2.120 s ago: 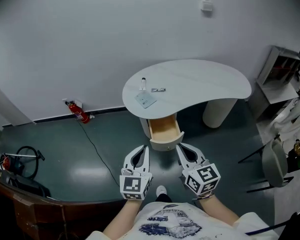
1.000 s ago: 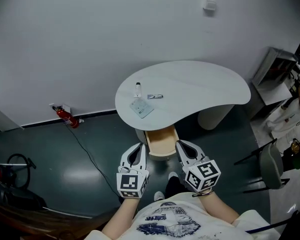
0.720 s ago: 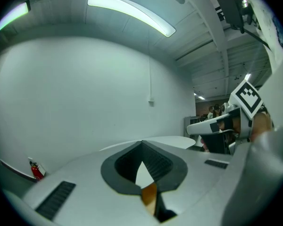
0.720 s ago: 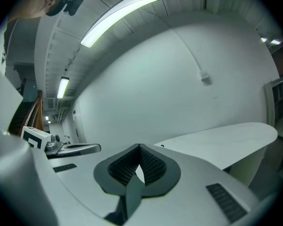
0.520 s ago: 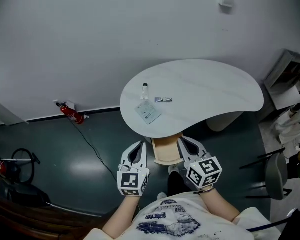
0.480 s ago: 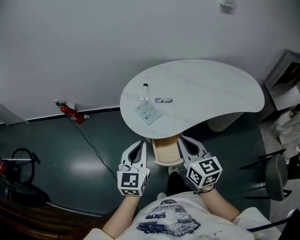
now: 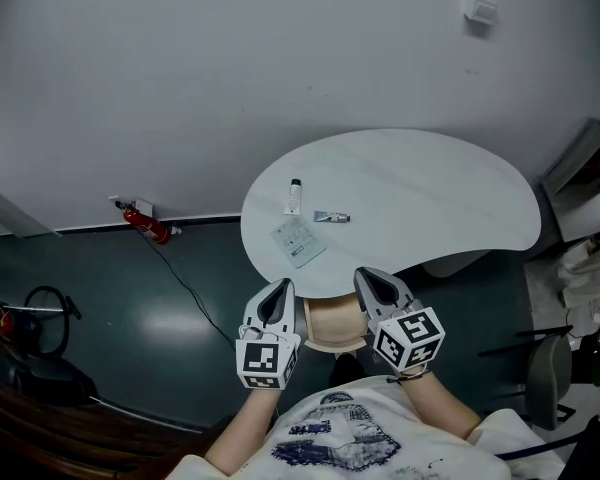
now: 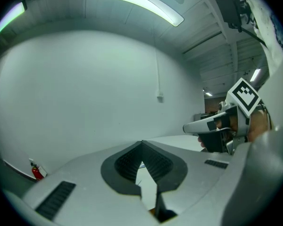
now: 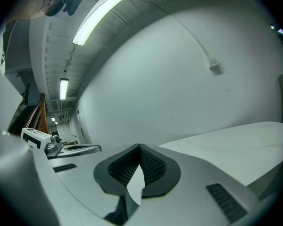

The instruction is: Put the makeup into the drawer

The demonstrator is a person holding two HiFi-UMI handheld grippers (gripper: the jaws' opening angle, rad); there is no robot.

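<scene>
Left tongs (image 7: pixel 283 285) and right tongs (image 7: pixel 366 274) advanced to tabletop (image 7: pixel 430 188) edge, flanking drawer (image 7: pixel 332 322); both clenched, empty. Makeup tube (image 7: pixel 295 197) ahead, nearer left tongs, long axis pointing away.

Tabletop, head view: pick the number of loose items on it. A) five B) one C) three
C: a small white bottle, a short tube and a flat packet sit near the left end of the white table, and nothing else.

Wide bare tabletop (image 7: pixel 440 183) right of the makeup (image 7: pixel 298 240), open drawer (image 7: pixel 335 326) jutting out between left gripper (image 7: pixel 283 288) and right gripper (image 7: pixel 366 278).
</scene>
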